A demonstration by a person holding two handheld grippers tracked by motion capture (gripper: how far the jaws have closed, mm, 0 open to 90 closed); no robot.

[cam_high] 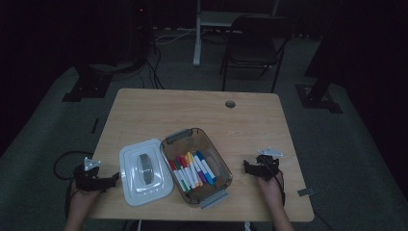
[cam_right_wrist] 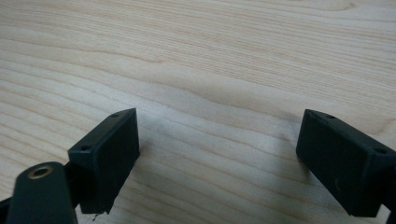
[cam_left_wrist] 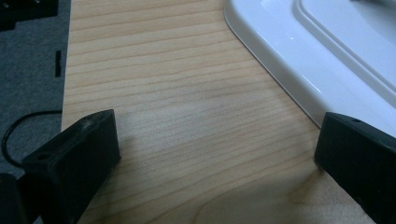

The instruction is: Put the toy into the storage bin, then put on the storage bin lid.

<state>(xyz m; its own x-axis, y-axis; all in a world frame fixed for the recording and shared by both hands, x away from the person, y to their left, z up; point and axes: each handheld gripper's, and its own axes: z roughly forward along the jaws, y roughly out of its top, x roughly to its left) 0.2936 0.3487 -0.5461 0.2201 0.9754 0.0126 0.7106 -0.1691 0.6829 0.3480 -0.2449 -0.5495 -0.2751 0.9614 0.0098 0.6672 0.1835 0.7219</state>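
Room: dark grey carpet lay around a light wooden table [cam_high: 192, 108], with a black folding chair [cam_high: 252, 45] and a white stand leg [cam_high: 197, 33] behind it.
Table: its pale wood grain ran under both grippers in the 2 gripper views; a small round grommet hole [cam_high: 230, 104] sat near the far edge.
Box: a clear rectangular plastic box with grey end latches [cam_high: 196, 163] stood near the middle of the table's near half, open at the top.
Markers: a row of coloured felt markers [cam_high: 192, 171] lay side by side inside the box, red, green, orange, yellow, purple and blue among them.
Lid: a white rectangular plastic lid with a grey handle [cam_high: 145, 171] lay flat on the table just left of the box, its edge touching or nearly touching the box wall; its glossy corner [cam_left_wrist: 327, 60] showed in the left gripper view.
Left gripper [cam_high: 108, 179]: rested low at the table's left edge, near the lid, jaws spread wide with only bare wood between them [cam_left_wrist: 215, 140].
Right gripper [cam_high: 248, 167]: sat low over the table right of the box, apart from it, jaws spread wide with nothing between them [cam_right_wrist: 217, 140].
Hands: 1 hand [cam_high: 82, 192] held the left gripper, 1 hand [cam_high: 269, 185] held the right.
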